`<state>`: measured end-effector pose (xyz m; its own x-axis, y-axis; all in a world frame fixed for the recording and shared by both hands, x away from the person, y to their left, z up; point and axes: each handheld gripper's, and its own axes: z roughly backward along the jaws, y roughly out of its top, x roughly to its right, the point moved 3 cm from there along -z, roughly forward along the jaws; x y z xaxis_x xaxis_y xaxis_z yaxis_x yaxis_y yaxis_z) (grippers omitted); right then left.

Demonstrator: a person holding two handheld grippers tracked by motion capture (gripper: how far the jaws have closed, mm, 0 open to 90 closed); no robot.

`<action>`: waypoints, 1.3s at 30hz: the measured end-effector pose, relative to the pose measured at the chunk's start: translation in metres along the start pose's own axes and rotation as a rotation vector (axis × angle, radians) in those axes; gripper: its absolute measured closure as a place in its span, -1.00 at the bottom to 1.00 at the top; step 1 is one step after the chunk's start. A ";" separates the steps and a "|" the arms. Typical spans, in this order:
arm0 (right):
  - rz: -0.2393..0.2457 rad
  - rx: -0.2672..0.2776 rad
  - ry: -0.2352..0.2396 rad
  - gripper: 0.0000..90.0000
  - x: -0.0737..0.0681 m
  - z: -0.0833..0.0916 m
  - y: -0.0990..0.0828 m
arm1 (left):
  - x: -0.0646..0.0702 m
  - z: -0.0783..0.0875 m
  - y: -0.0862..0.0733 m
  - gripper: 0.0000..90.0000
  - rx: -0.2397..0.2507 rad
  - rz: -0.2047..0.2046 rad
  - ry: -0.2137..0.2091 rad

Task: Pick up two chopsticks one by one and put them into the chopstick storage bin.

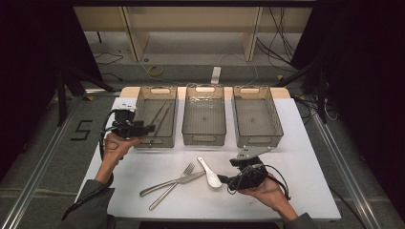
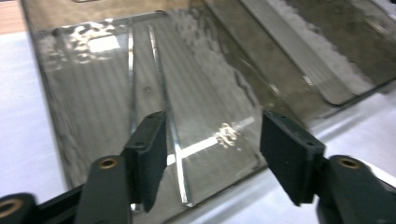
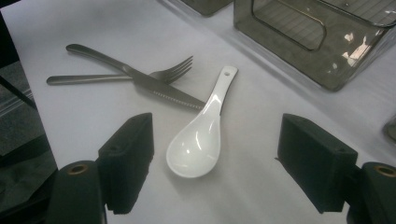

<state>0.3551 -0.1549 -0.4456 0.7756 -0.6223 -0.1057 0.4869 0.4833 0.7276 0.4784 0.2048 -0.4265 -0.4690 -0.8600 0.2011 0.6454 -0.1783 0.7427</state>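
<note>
**Left gripper over the chopstick bin, right gripper facing the spoon**

From the high view I have three clear bins in a row at the far side of the white table. My left gripper sits at the near rim of the left bin, and two thin chopsticks lie inside that bin, running lengthwise. The left gripper view gives me what the overhead cannot: the jaws stand apart with nothing pinched between them, and the chopsticks rest on the ribbed floor of the bin below, close together and spreading slightly toward the camera. No pad touches them.

My right gripper is held low over the near right part of the table, pointing left toward the white spoon. The right gripper view shows its jaws wide, with the spoon lying on the table between and just beyond them, bowl nearest, handle pointing away. Here I can also see that the knife crosses over the fork, its serrated tip reaching the spoon's handle; whether they touch I cannot tell. Overhead, the knife and fork read as a shallow cross left of the spoon. The middle bin and right bin stand beside the first.
</note>
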 end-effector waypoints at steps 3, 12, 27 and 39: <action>-0.008 -0.008 -0.007 -0.37 0.001 -0.003 0.001 | 0.010 0.003 -0.001 -0.23 0.008 -0.029 -0.014; -0.031 -0.041 -0.019 -0.36 0.002 -0.016 0.003 | 0.037 0.011 -0.011 -0.43 0.064 -0.054 -0.084; -0.054 -0.067 -0.007 -0.37 0.008 -0.029 0.005 | 0.073 0.016 -0.029 -0.65 0.088 -0.107 -0.176; -0.058 -0.096 0.001 -0.37 0.010 -0.042 0.009 | 0.086 0.020 -0.043 -0.65 0.080 -0.133 -0.199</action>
<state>0.3837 -0.1306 -0.4691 0.7455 -0.6502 -0.1464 0.5671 0.5034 0.6519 0.3982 0.1485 -0.4281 -0.6615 -0.7187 0.2139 0.5240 -0.2390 0.8175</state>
